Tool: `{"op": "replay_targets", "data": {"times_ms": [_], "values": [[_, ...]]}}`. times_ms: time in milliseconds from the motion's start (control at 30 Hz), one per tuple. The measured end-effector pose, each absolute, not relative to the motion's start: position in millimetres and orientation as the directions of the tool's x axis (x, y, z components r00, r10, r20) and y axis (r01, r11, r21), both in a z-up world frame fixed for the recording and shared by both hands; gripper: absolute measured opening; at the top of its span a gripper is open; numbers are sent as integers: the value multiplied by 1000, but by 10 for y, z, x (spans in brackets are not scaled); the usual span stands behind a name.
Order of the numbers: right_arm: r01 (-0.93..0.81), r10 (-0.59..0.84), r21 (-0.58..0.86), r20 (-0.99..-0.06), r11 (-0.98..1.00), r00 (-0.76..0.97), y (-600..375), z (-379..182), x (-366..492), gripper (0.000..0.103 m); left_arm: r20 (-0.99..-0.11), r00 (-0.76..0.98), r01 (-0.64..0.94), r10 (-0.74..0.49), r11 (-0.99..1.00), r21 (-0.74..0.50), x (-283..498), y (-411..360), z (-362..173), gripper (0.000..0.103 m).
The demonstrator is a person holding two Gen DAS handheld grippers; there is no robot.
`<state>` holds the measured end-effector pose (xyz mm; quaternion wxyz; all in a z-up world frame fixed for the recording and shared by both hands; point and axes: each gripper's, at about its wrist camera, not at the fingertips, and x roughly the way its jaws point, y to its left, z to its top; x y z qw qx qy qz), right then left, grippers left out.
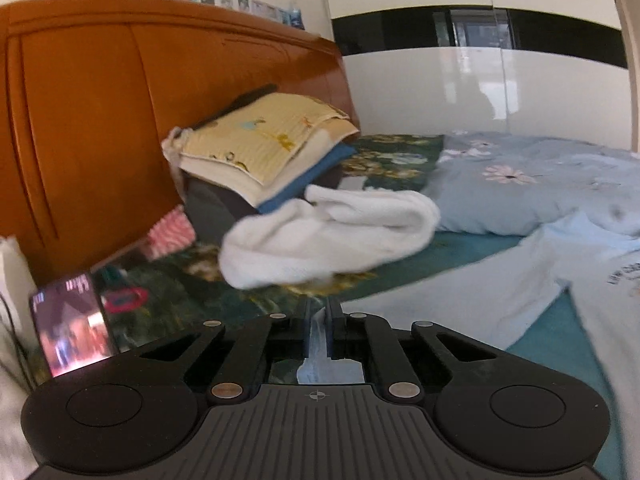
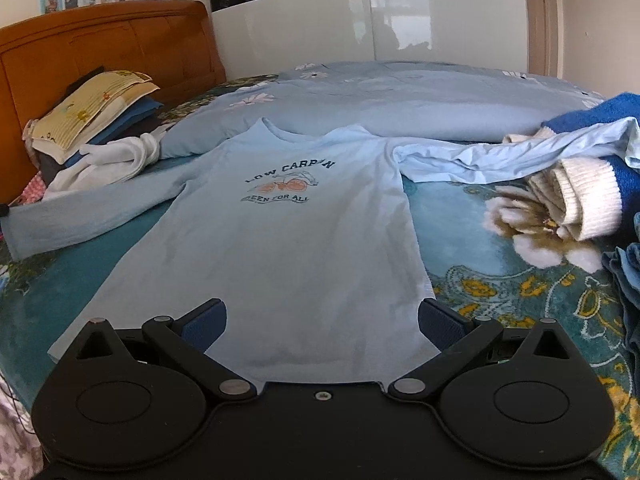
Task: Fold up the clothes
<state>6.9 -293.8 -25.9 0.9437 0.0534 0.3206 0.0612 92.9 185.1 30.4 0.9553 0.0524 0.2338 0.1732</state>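
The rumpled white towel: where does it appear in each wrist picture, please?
Left wrist view: the rumpled white towel lies at centre, just ahead of the fingers.
Right wrist view: the towel lies at mid-left, beside the shirt's sleeve.
Shared landmark: the folded yellow patterned cloth on the pile behind the towel.

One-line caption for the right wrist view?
Open right gripper poised over hem of light-blue long-sleeve shirt spread flat on floral bedspread.

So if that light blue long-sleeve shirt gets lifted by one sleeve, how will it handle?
The light blue shirt is probably floppy: its right sleeve lies rumpled. It is likely light, since thin fabric pinched in the left hand-held gripper hangs limp. Lifted by a sleeve, the flat-spread body would probably drag and bunch rather than follow neatly.
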Motion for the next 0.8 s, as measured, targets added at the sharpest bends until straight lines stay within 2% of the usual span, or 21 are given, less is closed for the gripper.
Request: {"op": "replay_targets", "data": {"times_ms": [200, 500, 600, 800], "values": [[-85, 147, 130, -610, 988, 778, -2905, -280, 123, 102, -444, 783, -344, 435, 898, 273, 1374, 2056, 244, 6], [-77, 134, 118, -624, 990, 770, -2921, -305, 171, 102, -538, 640, -370, 549, 834, 410, 1822, 2349, -168, 7], [-73, 131, 118, -631, 990, 765, -2934, -317, 195, 102, -595, 600, -395, 534, 845, 360, 1829, 2490, -298, 7], [-74, 130, 114, -633, 991, 763, -2933, -313, 206, 102, -611, 599, -410, 518, 853, 322, 1717, 2576, -354, 7]]}}
